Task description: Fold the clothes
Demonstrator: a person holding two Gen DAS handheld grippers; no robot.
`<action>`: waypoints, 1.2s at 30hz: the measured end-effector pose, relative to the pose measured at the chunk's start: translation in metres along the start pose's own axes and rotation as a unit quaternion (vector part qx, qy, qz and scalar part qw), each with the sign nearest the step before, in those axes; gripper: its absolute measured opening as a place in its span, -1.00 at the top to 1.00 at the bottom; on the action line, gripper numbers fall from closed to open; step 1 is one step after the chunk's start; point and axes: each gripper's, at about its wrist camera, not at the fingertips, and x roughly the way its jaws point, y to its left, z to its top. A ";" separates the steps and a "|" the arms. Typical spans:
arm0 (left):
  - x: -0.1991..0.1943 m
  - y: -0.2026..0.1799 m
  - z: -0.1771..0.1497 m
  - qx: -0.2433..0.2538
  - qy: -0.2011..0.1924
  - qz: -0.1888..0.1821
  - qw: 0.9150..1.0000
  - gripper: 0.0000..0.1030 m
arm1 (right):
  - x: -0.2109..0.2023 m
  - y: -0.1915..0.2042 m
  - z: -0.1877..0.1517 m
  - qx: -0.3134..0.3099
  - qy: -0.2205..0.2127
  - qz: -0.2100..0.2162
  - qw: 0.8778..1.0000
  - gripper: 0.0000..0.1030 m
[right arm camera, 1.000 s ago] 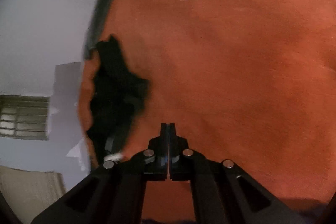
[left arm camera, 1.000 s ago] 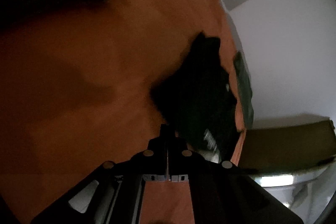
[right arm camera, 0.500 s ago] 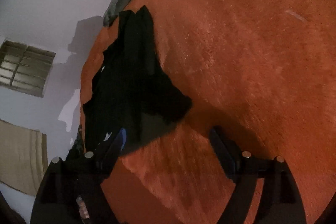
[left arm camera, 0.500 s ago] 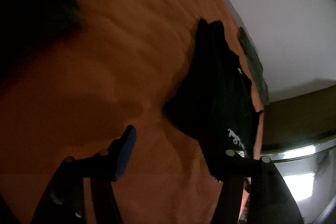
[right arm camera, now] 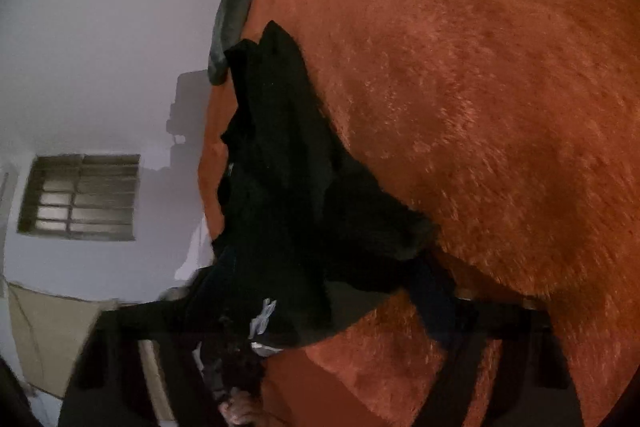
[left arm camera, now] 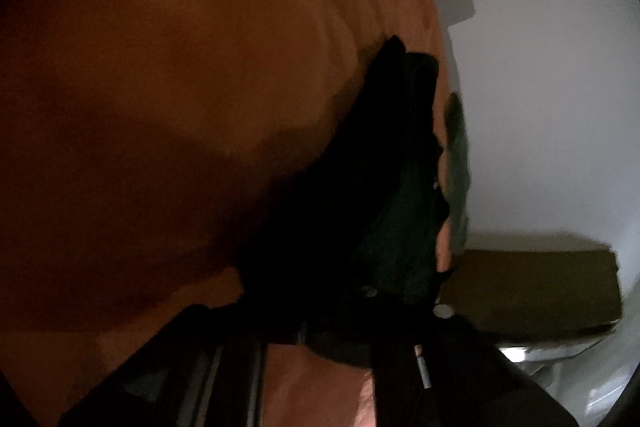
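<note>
Crumpled black garment (right arm camera: 304, 195) on fuzzy orange blanket (right arm camera: 500, 87).
Right gripper (right arm camera: 332, 311) spread wide around the garment's near edge; left gripper (left arm camera: 320, 307) too dark, grip unclear.

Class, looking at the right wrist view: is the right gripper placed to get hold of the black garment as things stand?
Probably yes. The right gripper has its jaws spread on either side of the black garment's near edge on the orange blanket, and nothing lies between them.
</note>
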 end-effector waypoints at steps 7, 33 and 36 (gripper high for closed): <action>-0.023 -0.006 -0.013 -0.016 -0.023 0.001 1.000 0.91 | -0.016 0.006 -0.009 -0.013 -0.034 -0.039 0.999 0.91; -0.119 -0.109 -0.010 0.450 0.030 0.136 0.882 -0.14 | -0.061 0.130 0.028 -0.382 0.073 -0.188 0.902 -0.31; -0.057 -0.128 0.022 0.521 0.052 0.188 0.831 -0.15 | -0.002 0.149 0.047 -0.459 0.124 -0.223 0.851 -0.39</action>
